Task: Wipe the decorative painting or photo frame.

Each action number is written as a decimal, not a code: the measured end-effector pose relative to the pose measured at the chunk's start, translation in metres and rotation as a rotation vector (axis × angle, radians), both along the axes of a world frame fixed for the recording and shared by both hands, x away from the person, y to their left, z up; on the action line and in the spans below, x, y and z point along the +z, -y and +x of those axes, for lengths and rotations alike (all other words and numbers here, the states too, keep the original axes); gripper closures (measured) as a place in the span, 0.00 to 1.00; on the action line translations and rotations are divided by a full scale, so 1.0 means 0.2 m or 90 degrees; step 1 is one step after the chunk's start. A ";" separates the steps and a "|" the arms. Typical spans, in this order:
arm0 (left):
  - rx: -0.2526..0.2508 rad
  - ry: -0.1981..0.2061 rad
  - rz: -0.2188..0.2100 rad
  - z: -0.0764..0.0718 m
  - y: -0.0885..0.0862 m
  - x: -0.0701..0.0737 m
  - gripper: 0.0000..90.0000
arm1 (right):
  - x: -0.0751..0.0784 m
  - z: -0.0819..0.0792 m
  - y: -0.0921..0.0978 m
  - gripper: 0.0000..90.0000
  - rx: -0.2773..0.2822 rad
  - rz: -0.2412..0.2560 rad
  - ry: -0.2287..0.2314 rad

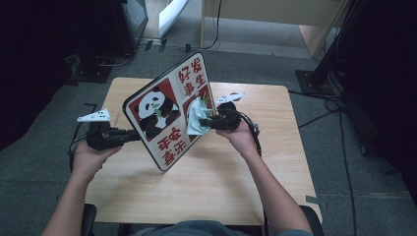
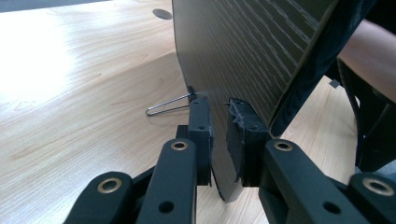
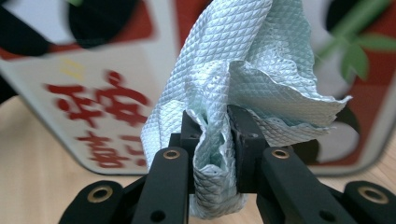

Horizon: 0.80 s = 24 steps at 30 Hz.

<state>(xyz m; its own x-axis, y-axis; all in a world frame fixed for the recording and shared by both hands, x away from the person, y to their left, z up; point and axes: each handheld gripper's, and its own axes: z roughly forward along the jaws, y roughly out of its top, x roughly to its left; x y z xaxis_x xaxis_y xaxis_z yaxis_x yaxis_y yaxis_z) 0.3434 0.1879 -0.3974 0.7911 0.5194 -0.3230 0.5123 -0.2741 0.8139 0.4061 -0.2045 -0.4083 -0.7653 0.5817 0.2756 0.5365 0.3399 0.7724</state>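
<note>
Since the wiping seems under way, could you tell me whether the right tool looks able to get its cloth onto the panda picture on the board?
Probably yes. The right tool holds the cloth at the printed face of the board, which the left tool holds tilted by its edge. Nothing lies between cloth and panda.

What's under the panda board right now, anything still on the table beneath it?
Beneath the tilted panda board, bare wooden table shows, and near the board's lower edge a thin wire clip sticks out. The board hides the tabletop directly behind it.
</note>
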 end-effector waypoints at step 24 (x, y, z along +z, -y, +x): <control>-0.003 -0.006 -0.004 0.00 -0.01 0.00 0.89 | 0.64 -0.14 -0.46 0.87 0.188 0.039 0.068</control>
<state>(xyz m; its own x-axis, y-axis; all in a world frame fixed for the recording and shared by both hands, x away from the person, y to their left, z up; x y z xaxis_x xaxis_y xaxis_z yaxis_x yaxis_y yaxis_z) 0.3439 0.1896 -0.3972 0.7907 0.5136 -0.3331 0.5182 -0.2720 0.8109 0.3775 -0.1122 -0.2796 -0.9252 0.3150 0.2117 0.3359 0.4200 0.8431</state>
